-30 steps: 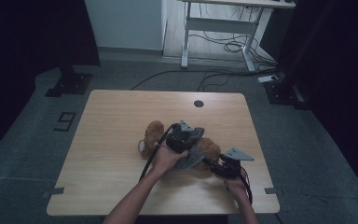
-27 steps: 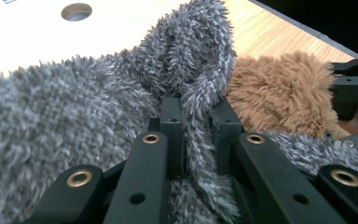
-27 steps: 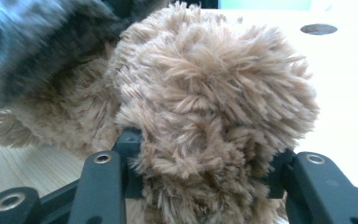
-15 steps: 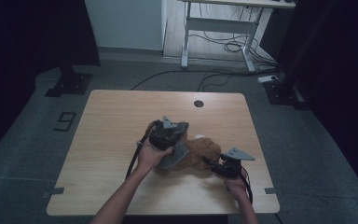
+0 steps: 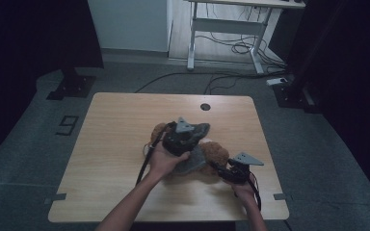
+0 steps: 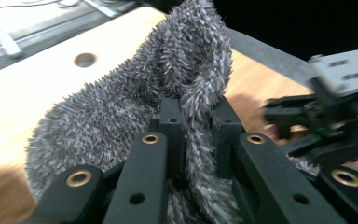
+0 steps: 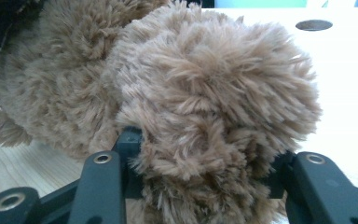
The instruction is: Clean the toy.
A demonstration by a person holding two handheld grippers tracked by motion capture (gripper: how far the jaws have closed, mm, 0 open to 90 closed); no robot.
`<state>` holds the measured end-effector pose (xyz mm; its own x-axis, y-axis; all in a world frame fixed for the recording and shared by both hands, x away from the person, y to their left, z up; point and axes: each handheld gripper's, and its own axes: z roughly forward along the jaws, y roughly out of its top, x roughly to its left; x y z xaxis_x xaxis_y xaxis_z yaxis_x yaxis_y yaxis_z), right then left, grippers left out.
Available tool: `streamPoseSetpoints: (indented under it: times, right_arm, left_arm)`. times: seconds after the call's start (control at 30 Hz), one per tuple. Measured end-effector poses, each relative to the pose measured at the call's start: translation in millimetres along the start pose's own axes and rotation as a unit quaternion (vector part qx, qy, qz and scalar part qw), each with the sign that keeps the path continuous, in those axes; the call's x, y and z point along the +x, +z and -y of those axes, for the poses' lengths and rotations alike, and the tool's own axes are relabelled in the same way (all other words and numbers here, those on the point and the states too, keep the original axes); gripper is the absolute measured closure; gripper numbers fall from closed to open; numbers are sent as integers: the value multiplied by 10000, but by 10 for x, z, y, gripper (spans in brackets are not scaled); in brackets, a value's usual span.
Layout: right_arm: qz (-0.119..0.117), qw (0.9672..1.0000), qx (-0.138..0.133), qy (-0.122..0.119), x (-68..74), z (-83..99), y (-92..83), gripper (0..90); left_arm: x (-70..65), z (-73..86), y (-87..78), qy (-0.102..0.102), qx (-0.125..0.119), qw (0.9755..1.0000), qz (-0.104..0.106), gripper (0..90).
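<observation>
A brown plush toy lies on the wooden table, partly under a grey fuzzy cloth. My left gripper is above the toy's middle, shut on a fold of the grey fuzzy cloth. In the left gripper view the cloth is pinched between the jaws of my left gripper and stands up above them. My right gripper lies low at the toy's near right side. In the right gripper view, my right gripper is shut on a rounded end of the brown plush toy. It also shows as the right gripper, blurred.
A round cable hole sits near the table's far edge. The left gripper's cable trails over the table toward the near edge. Beyond the table are a desk frame and floor cables. Dark stands flank both sides.
My left gripper shifted left over the toy, then rose, drawing the grey cloth up with it. The right gripper and the toy's held end stayed in place.
</observation>
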<state>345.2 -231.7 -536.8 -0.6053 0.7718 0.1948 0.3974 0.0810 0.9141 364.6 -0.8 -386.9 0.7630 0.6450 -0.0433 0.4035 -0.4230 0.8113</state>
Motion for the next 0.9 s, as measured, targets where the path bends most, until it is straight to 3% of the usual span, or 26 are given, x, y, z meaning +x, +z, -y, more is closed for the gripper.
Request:
streamPoseSetpoints:
  times: [0.2, 0.3, 0.37, 0.43, 0.5, 0.63, 0.7, 0.83, 0.9]
  right_arm:
    - [13, 10000, -33, -9, 3, 11, -2, 487]
    - [14, 10000, -28, -5, 4, 10, -3, 486]
    - [24, 10000, -7, 1, 6, 13, -3, 485]
    - [21, 10000, 15, 49, -7, 27, -1, 484]
    - [16, 10000, 24, -31, 1, 22, -2, 483]
    - [25, 10000, 18, -35, 6, 19, 0, 483]
    - [26, 10000, 11, -24, 6, 19, 0, 483]
    - [-4, 10000, -8, 5, -3, 19, 0, 480]
    - [-13, 10000, -15, -31, 0, 19, -1, 478]
  left_arm:
    - [-292, -117, 586, 63, 420, 9983, 393, 784]
    - [-387, -46, 871, 149, 773, 9959, 453, 782]
    - [-407, 30, 979, 261, 806, 9958, 337, 775]
    - [-370, 51, 961, 138, 757, 9963, 381, 777]
    - [-319, 61, 902, 137, 749, 9965, 333, 779]
    - [-183, 111, 741, 160, 695, 9975, -1, 784]
    - [-77, 156, 657, 73, 697, 9975, -110, 785]
    - [115, 282, 472, -212, 526, 9984, -40, 786]
    - [170, 324, 379, -261, 406, 9988, -18, 787]
